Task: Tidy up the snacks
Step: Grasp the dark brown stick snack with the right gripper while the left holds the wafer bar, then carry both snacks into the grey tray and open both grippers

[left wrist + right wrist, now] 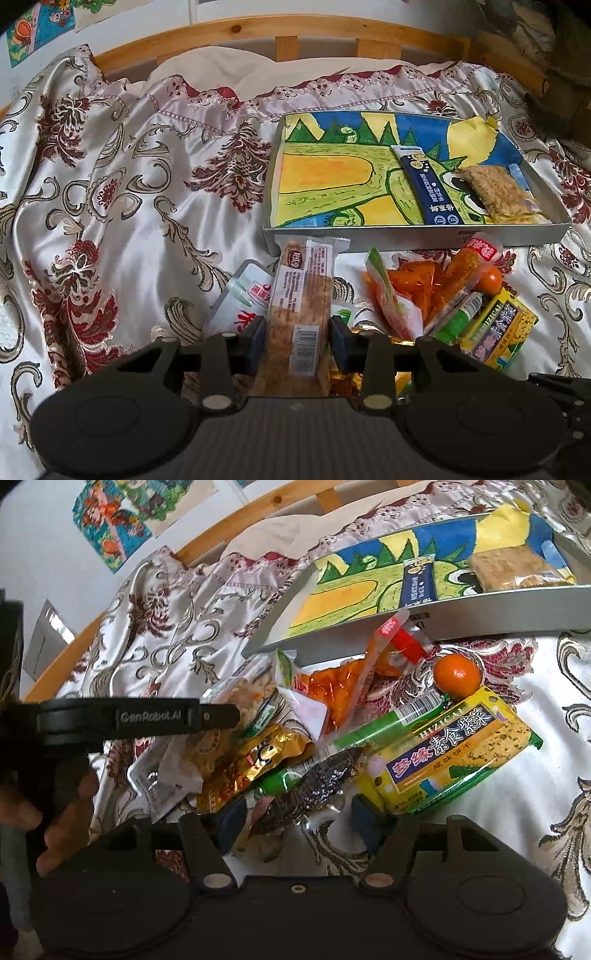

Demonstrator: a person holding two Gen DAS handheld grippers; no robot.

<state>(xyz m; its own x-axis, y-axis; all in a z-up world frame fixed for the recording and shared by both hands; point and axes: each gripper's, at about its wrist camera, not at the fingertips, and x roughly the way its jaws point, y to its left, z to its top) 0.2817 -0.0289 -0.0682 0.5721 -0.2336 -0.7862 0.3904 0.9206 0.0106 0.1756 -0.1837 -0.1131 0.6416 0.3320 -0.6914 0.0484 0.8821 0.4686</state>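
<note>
Left hand-held gripper (297, 332) pinches a snack bar (301, 314); right hand-held gripper (295, 818), spread, straddles a dark packet (314, 790).

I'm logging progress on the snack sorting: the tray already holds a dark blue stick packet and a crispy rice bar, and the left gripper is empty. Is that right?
Not quite. The left gripper is not empty: in the left wrist view its jaws are closed on a long wrapped pastry bar. The rest stands: the tray holds the dark blue stick packet and the crispy rice bar.
</note>
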